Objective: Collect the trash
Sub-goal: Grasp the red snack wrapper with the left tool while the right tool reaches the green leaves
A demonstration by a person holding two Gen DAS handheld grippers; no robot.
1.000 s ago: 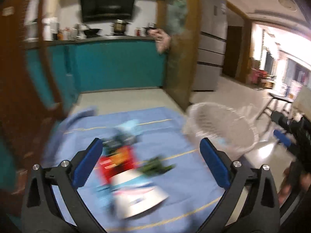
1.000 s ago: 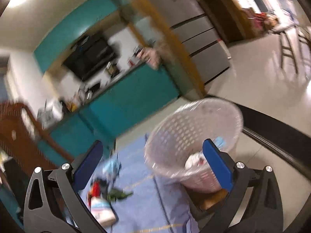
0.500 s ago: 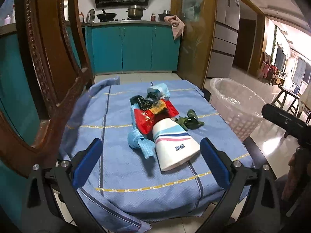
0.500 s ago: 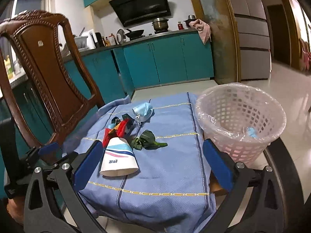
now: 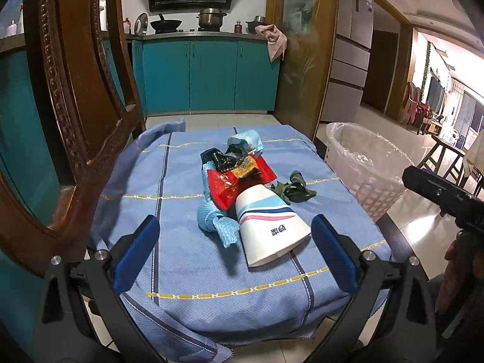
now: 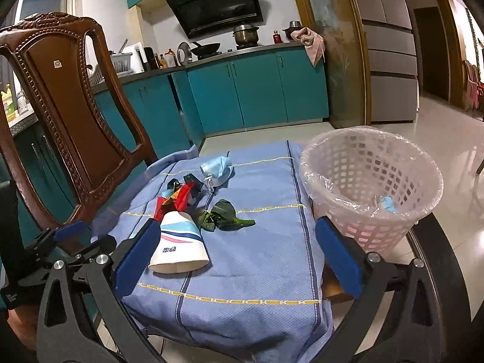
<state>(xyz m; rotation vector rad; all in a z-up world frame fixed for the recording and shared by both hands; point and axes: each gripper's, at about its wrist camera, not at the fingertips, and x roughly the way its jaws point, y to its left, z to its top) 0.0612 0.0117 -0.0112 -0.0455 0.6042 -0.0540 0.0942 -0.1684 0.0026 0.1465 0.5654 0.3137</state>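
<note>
Trash lies on a blue cloth (image 5: 181, 260): a white paper cup (image 5: 267, 227) on its side, a red wrapper (image 5: 227, 186), a blue rag (image 5: 216, 224), a crumpled green leaf (image 5: 293, 189) and a blue face mask (image 5: 245, 139). The cup (image 6: 178, 246), leaf (image 6: 222, 214) and mask (image 6: 216, 166) also show in the right wrist view. My left gripper (image 5: 234, 252) is open and empty, near the cup. My right gripper (image 6: 239, 254) is open and empty, in front of the cloth. A lined pink basket (image 6: 372, 187) stands right of the cloth with a blue scrap inside.
A carved wooden chair (image 6: 69, 106) stands close on the left. The basket (image 5: 367, 169) is at the right in the left wrist view. Teal kitchen cabinets (image 5: 208, 75) are behind. The right gripper's black body (image 5: 441, 193) shows at the right.
Both views have swung from a blurred, tilted look at the kitchen and basket down to a steady look over the cloth. Both grippers stayed open.
</note>
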